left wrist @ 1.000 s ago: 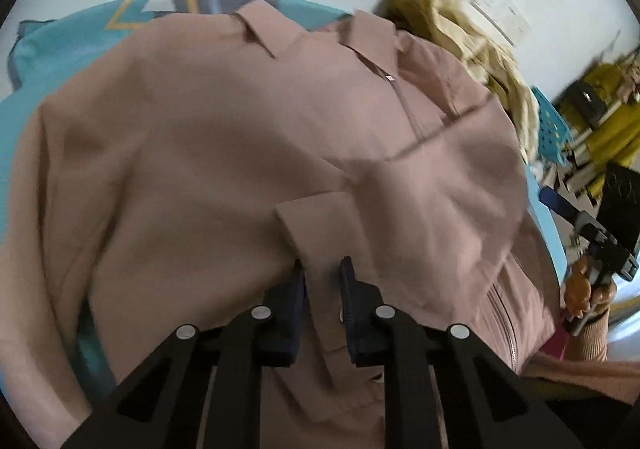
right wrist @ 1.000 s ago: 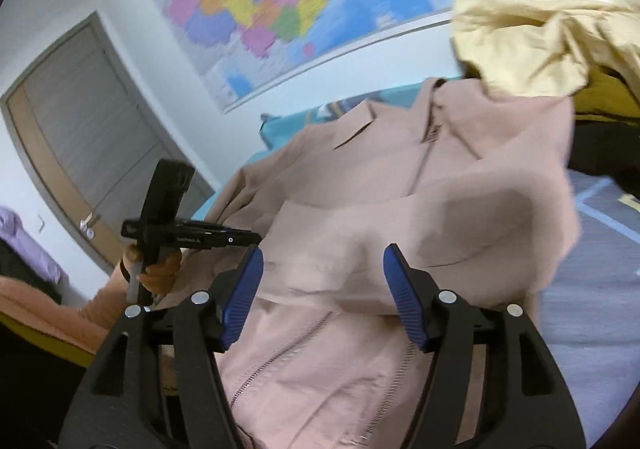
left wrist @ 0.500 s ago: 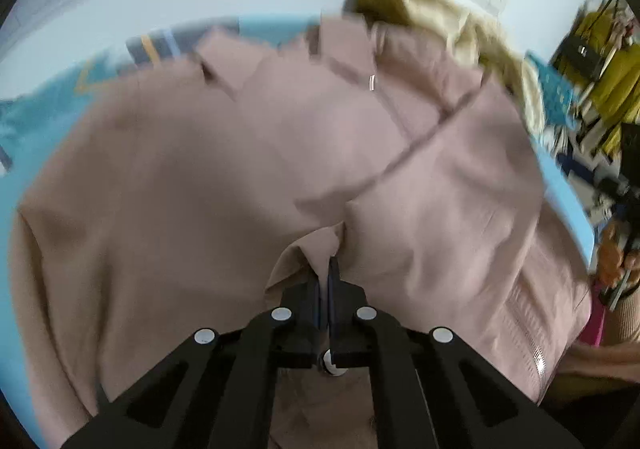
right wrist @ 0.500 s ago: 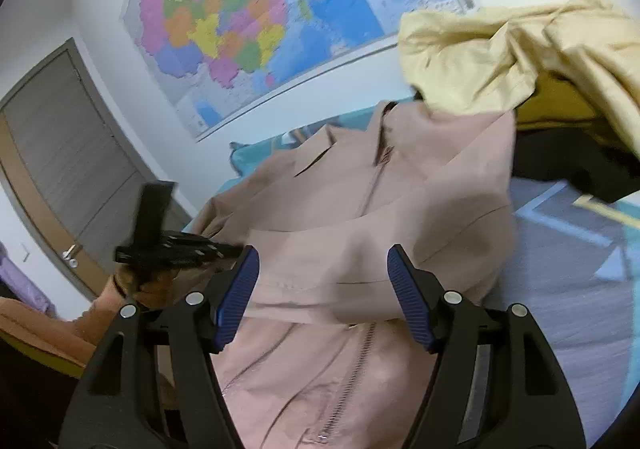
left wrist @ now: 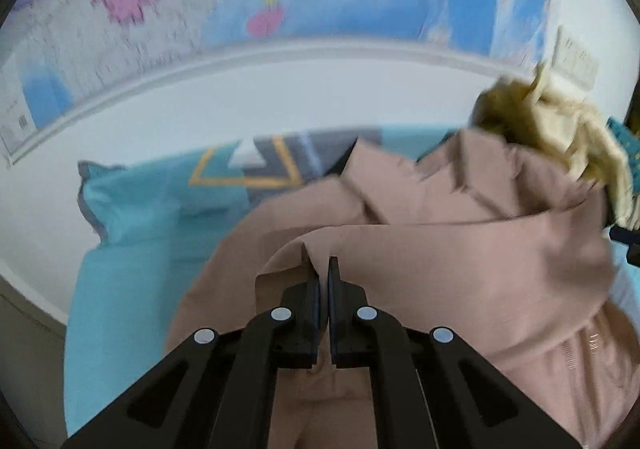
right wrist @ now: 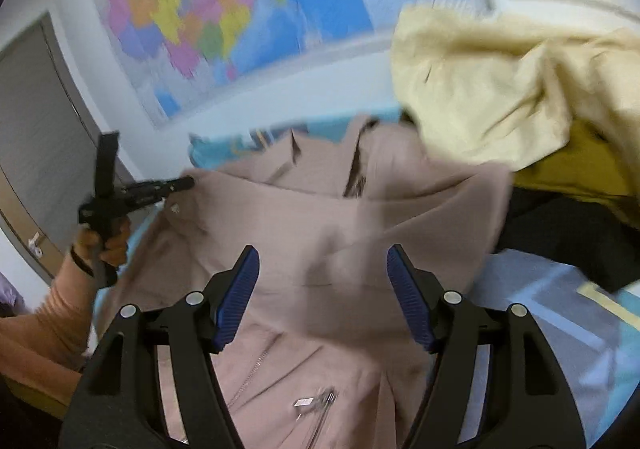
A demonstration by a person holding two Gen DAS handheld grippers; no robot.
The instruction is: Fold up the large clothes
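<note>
A dusty-pink zipped cloth jacket (left wrist: 460, 269) is spread on the turquoise bed cover (left wrist: 132, 269). Its fold is pinched by the left gripper (left wrist: 323, 269). The right gripper (right wrist: 322, 289) is held open, empty, above it. A crumpled pale-yellow garment (right wrist: 480, 89) is heaped just beside the collar.

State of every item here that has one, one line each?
left gripper: shut on a pinch of the pink jacket
right gripper: open, holding nothing
pink jacket: spread on the bed, partly folded
yellow garment: crumpled, unfolded
door: closed
</note>
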